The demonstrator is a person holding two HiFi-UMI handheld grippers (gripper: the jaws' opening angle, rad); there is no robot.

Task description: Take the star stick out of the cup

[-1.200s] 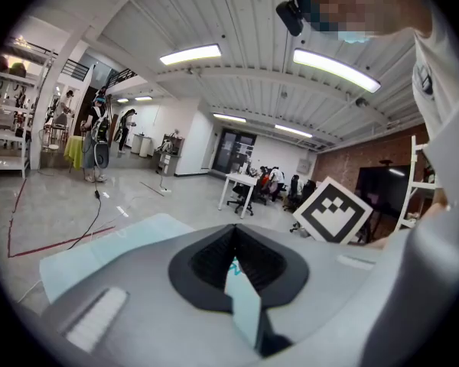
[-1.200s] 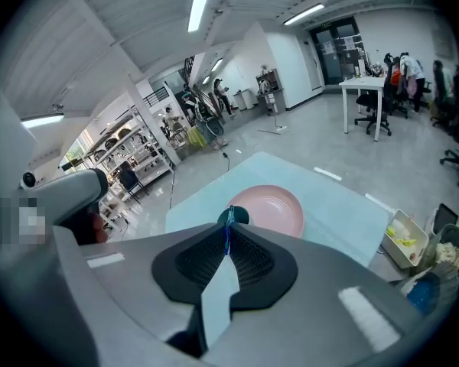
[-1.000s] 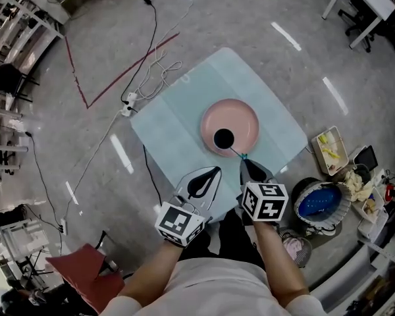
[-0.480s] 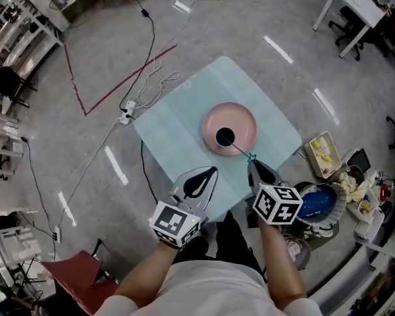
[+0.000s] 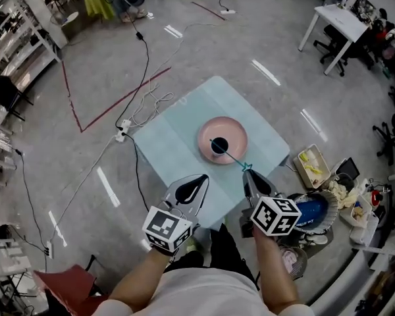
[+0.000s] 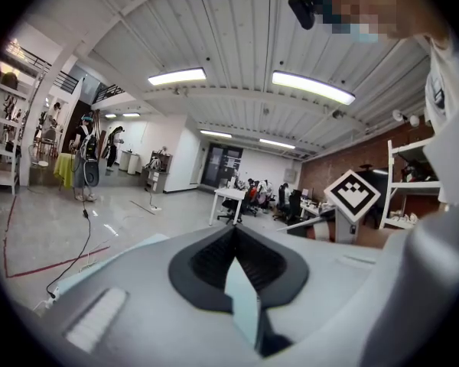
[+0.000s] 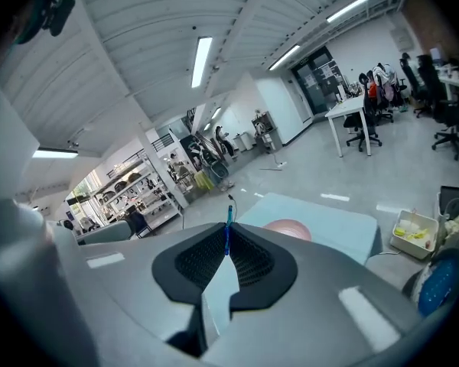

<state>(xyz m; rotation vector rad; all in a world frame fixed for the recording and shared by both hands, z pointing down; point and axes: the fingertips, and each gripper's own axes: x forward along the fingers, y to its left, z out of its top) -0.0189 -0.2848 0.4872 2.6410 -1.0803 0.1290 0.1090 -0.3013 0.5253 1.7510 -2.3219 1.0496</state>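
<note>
The right claw [image 5: 247, 171], pinched shut on the star stick [image 5: 230, 156] reaching into the cup [image 5: 218, 146] ahead, should lift along the stick's slant, while the left claw [image 5: 200, 178] beside it is closed and empty.

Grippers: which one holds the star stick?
The right gripper, jaws shut on the star stick leading from the cup; the left gripper is shut on nothing.

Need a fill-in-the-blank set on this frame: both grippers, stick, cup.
The right gripper is shut on the star stick, whose far end reaches the dark ___.
That vessel stands on a ___ plate.
The left gripper, jaws together, holds ___.
Missing words: cup; pink; nothing.
</note>
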